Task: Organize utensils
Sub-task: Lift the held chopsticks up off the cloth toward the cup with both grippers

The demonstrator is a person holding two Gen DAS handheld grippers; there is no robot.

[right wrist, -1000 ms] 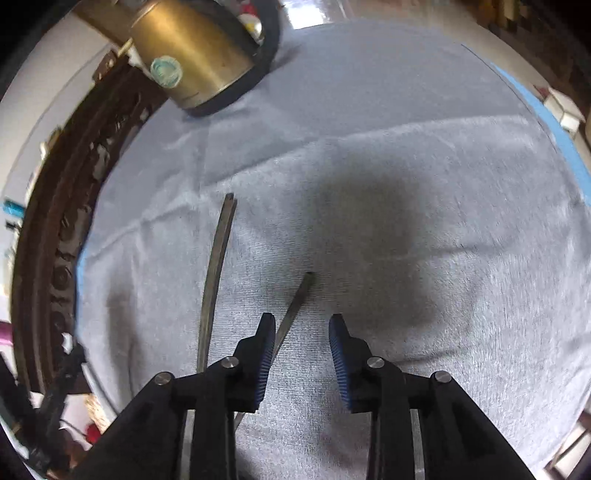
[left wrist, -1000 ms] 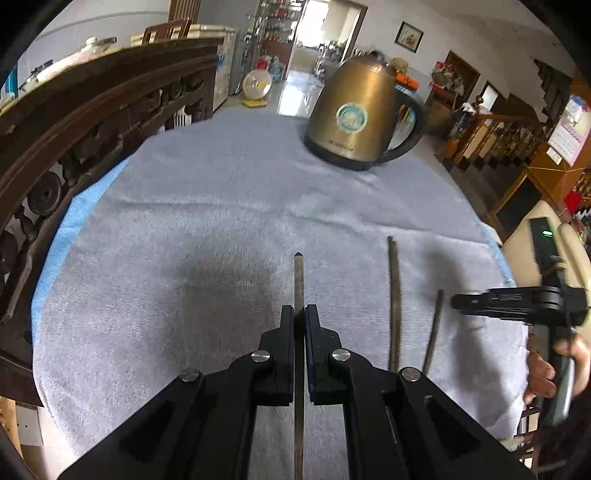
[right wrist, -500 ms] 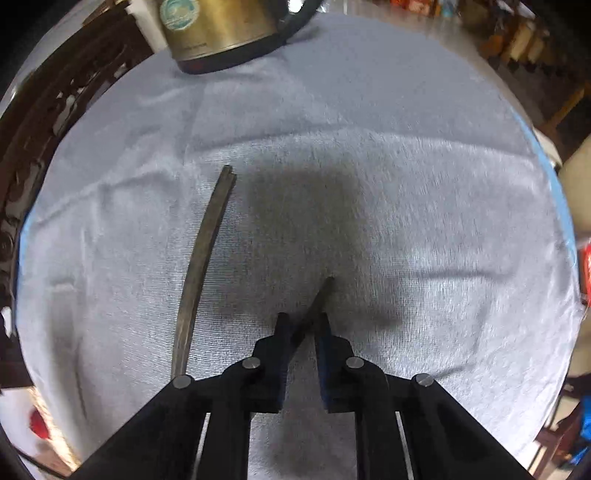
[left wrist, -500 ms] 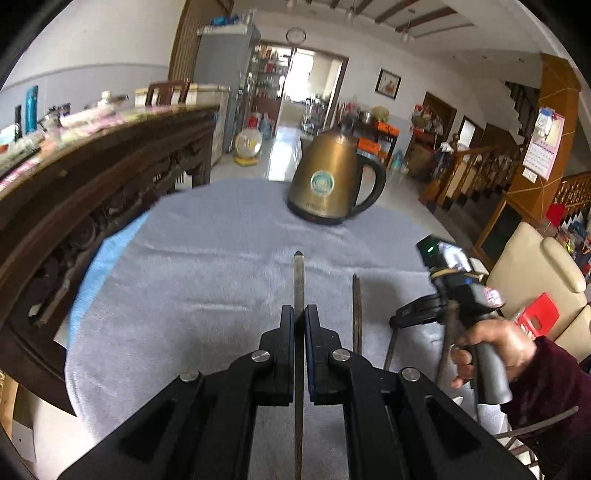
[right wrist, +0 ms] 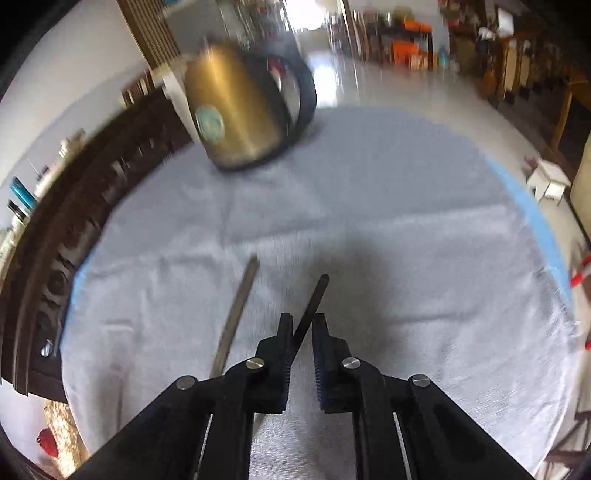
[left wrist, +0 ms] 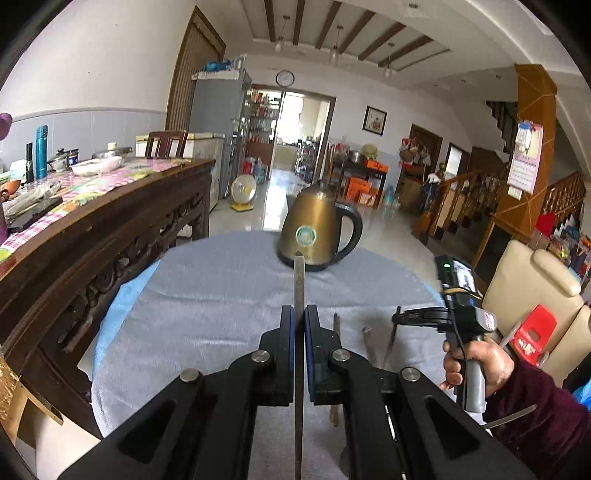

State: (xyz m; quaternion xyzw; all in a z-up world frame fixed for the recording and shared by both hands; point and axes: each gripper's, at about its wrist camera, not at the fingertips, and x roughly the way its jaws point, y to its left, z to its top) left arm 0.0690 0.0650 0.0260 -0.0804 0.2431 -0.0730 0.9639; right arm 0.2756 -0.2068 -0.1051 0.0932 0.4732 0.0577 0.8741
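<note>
Setting: a lived-in home, open living/dining hall. Evidence: carved dark wood sideboard (left wrist: 110,236) carrying pots, bowls and a thermos; refrigerator (left wrist: 218,122); wall clock (left wrist: 284,77); framed picture (left wrist: 374,119); wooden staircase railing (left wrist: 461,199); wall calendar (left wrist: 524,158); brass-coloured electric kettle (left wrist: 317,232) on a cloth-covered table (left wrist: 207,295); cream armchair (left wrist: 532,280).

Large tiled hall with white walls (left wrist: 92,74), beamed ceiling (left wrist: 351,33) and glossy floor (left wrist: 384,225); carved dark-wood sideboard (left wrist: 110,229) at left, wall clock (left wrist: 284,77) above the lit doorway (left wrist: 295,136), wooden staircase railing (left wrist: 465,199) at right.
</note>
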